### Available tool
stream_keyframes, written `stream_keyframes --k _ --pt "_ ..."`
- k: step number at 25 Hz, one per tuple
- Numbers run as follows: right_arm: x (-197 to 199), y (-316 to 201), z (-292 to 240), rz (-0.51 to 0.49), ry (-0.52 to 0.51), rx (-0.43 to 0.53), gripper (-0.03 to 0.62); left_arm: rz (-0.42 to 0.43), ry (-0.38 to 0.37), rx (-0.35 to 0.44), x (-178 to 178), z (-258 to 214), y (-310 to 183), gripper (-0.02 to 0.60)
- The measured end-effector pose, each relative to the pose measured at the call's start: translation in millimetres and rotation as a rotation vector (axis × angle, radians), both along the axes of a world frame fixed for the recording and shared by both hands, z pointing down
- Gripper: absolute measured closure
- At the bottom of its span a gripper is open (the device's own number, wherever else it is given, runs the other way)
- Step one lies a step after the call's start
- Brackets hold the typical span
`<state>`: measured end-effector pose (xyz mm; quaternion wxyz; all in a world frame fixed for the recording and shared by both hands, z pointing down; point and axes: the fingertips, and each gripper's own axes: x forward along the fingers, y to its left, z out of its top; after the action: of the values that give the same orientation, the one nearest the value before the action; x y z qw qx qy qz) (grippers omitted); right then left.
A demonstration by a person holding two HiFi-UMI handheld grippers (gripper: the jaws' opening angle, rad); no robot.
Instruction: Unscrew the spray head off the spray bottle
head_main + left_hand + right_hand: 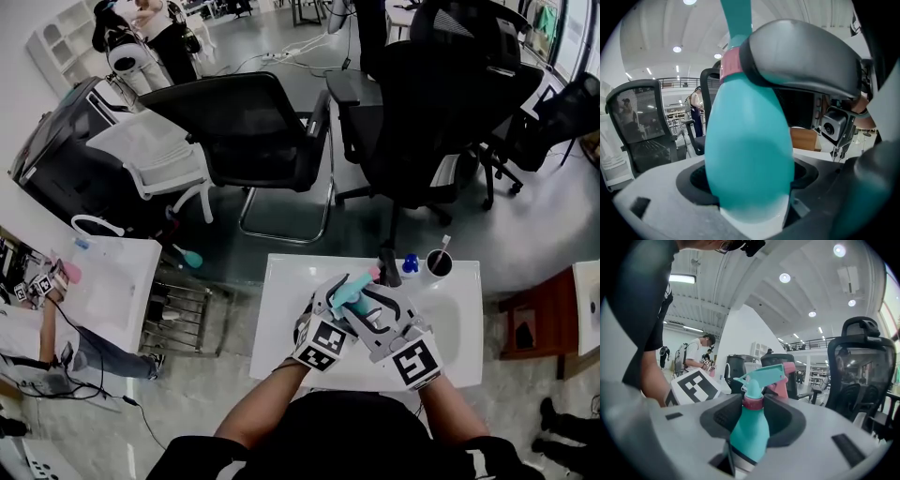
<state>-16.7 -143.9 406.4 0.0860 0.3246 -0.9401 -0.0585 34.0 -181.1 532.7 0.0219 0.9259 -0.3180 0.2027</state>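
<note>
A teal spray bottle (750, 432) is held in the air above a small white table (450, 319), close in front of the person. Its teal spray head (761, 375) sits on a pink collar (753, 402) at the neck and is not yet off.

The job appears to be mid-unscrewing, between twists. The next move likely calls for a fresh pinch on the collar and another turn while the body is kept from spinning.

The left gripper (339, 302) is clamped wide across the bottle's rounded body, which fills the space between its jaws. The right gripper (377, 306) has its jaws apart on either side of the pink collar. They sit just beside it and appear to be loose rather than squeezing.
</note>
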Motion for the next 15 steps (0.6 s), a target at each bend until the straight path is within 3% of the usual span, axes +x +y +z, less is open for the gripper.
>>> stream_keyframes --k 9,15 --pt "2.3 10.4 -12.8 -0.122 -0.082 -0.037 0.456 0.12 0.011 0.002 6.0 -11.9 16.3 0.147" --pt "9.0 21.3 -16.3 -0.297 -0.129 -0.108 0.457 0.283 -0.005 -0.022 12.8 -15.1 37.2 0.147"
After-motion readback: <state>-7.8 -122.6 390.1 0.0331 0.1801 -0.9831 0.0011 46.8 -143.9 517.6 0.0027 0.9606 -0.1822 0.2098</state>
